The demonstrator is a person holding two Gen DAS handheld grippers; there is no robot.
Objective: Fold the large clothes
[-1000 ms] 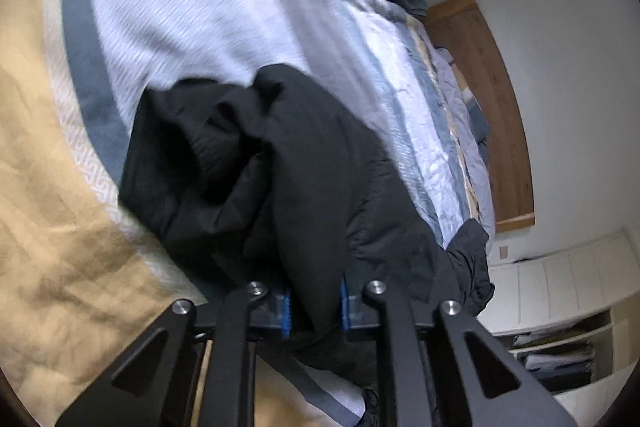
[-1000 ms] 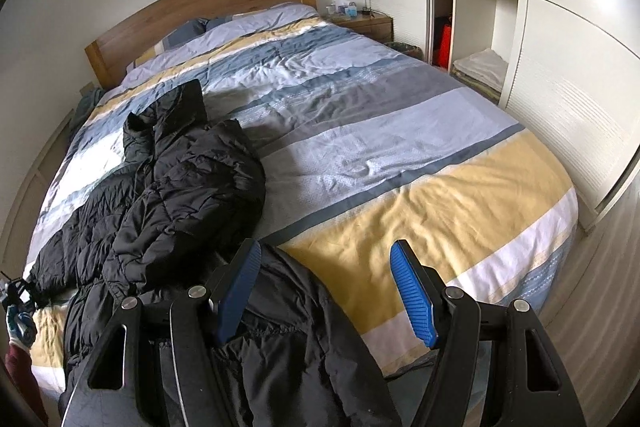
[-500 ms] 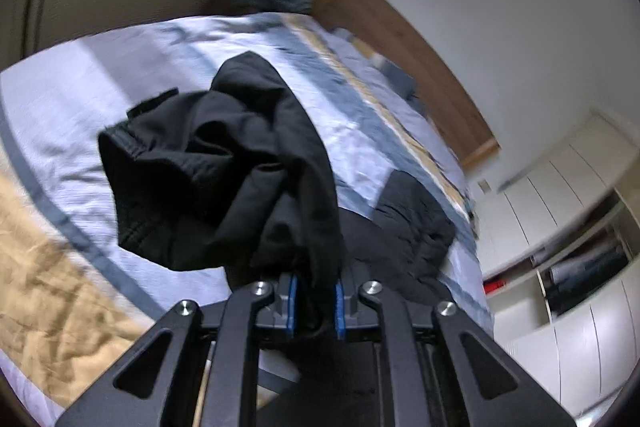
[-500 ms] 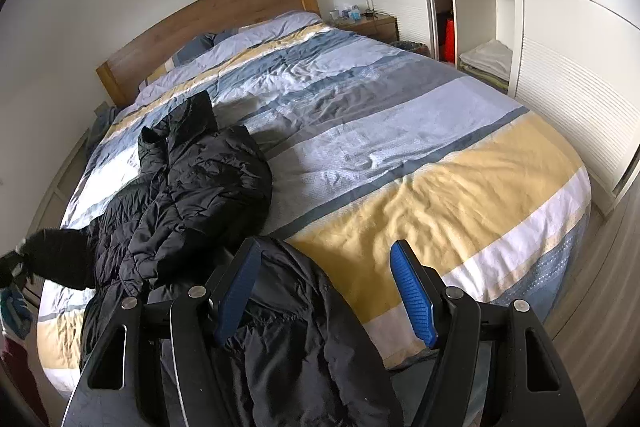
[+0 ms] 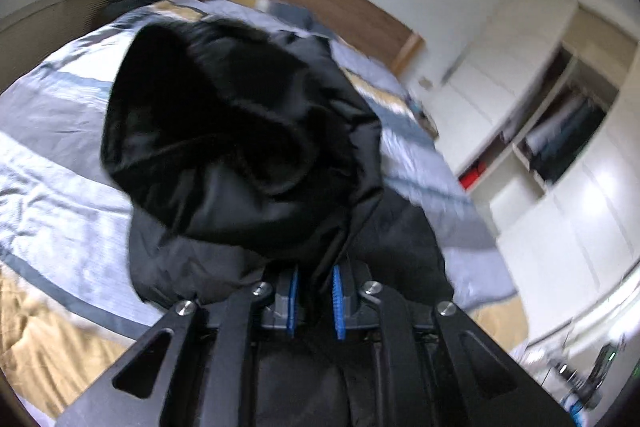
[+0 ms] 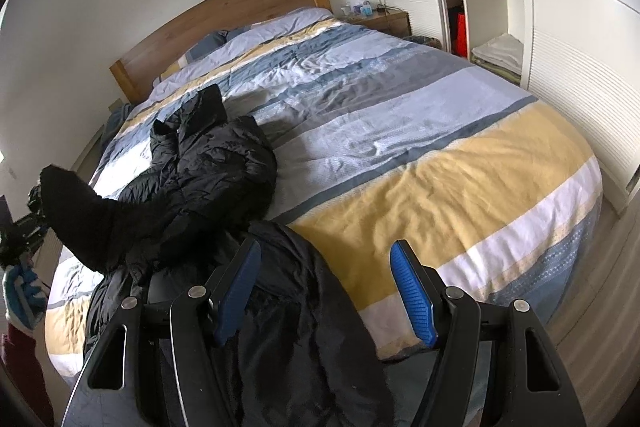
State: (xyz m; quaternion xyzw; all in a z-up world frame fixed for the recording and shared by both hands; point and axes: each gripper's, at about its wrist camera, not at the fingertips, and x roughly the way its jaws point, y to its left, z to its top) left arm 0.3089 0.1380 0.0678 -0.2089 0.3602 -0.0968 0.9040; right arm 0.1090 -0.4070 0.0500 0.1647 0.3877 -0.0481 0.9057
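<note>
1. Nearest in the left wrist view, the left gripper (image 5: 315, 301) is seen closed down to a narrow gap on a fold of the black jacket (image 5: 248, 147); the sleeve end is bunched above the blue pads and held up off the bed (image 5: 52, 167).
2. In the right wrist view, the right gripper (image 6: 326, 291) is seen with its jaws spread wide and nothing between them. It is held over the jacket's lower part, at the foot edge of the bed (image 6: 480, 187), toward the left corner.
3. Farther off, the jacket body (image 6: 208, 171) is seen lying along the left side of the bed, its long axis running from the foot edge toward the headboard (image 6: 224, 11), collar farthest away.
4. The raised sleeve (image 6: 76, 211) is seen out at the left edge; the left gripper is judged the better placed to carry it across the body.
</note>
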